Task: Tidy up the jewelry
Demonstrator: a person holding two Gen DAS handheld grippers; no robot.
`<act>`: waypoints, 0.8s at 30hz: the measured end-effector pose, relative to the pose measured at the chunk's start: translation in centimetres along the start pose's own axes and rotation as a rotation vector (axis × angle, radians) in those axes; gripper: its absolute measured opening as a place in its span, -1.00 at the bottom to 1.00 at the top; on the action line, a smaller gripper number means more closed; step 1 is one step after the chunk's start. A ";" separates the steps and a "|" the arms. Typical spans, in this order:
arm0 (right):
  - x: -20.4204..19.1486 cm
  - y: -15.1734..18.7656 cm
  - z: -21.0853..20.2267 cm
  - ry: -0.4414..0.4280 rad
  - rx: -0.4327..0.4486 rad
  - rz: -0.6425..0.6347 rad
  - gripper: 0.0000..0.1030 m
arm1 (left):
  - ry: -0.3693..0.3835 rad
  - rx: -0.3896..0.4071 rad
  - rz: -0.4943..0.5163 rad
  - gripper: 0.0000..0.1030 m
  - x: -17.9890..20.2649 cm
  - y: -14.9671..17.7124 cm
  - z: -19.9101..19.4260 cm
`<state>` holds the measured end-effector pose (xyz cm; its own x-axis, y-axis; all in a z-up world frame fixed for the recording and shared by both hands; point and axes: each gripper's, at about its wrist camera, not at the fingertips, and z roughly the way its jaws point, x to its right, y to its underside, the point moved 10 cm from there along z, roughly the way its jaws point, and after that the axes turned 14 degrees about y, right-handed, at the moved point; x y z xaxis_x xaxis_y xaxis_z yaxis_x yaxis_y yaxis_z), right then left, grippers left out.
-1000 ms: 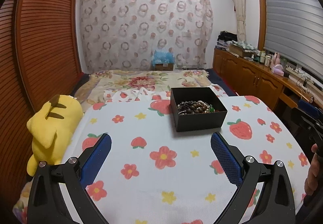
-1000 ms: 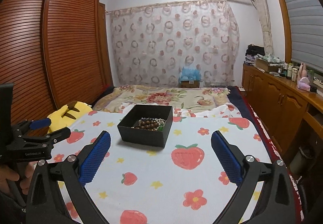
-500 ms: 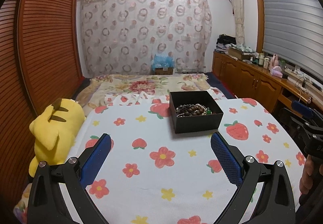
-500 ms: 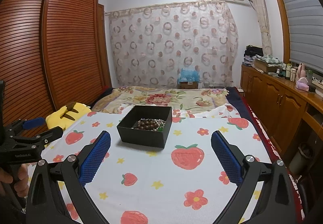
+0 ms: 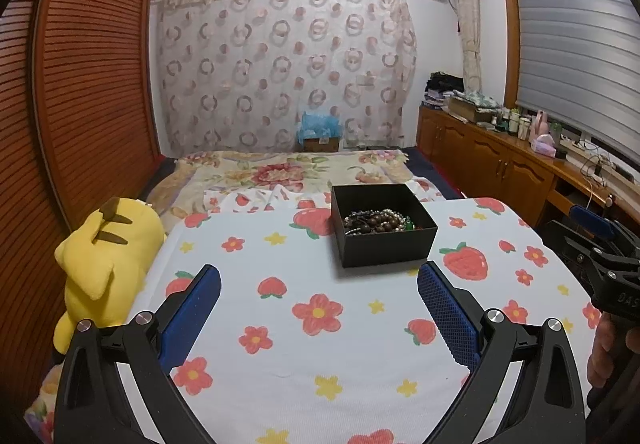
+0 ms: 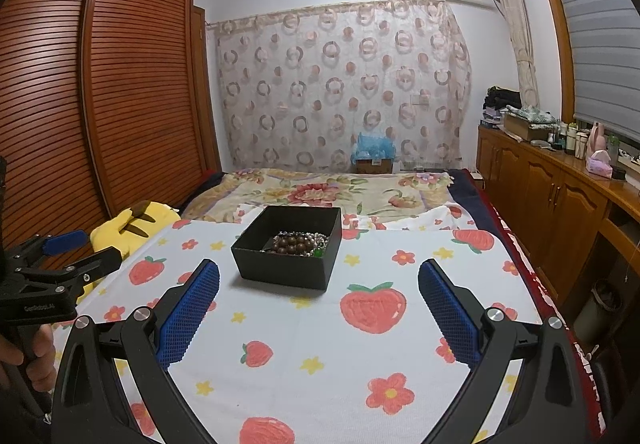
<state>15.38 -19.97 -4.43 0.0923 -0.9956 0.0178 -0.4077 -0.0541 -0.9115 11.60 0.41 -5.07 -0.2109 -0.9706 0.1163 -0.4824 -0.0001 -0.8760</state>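
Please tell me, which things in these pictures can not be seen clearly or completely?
- Tangled bead jewelry in the open black cardboard box: both views, pieces too small and heaped to count.
- Box floor: the near wall hides part of it.
- Yellow plush toy: right wrist view, mostly behind the left gripper.
- Cabinet-top bottles: too small to identify.

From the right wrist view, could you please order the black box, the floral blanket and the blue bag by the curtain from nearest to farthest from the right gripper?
1. Black box, just ahead of the right gripper, slightly left.
2. Floral blanket, beyond the box.
3. Blue bag, by the curtain.
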 end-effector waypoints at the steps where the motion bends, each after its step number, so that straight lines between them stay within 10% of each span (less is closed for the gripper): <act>1: 0.0 0.0 0.1 -0.001 -0.002 0.001 0.95 | -0.002 0.001 0.002 0.85 0.0 0.0 0.0; 24: 0.0 0.2 0.2 -0.001 -0.002 0.002 0.95 | 0.003 0.003 0.001 0.85 0.3 0.0 0.0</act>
<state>15.48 -19.92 -4.70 0.0925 -0.9956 0.0151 -0.4100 -0.0519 -0.9106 11.56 0.16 -5.01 -0.2138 -0.9699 0.1164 -0.4793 0.0003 -0.8776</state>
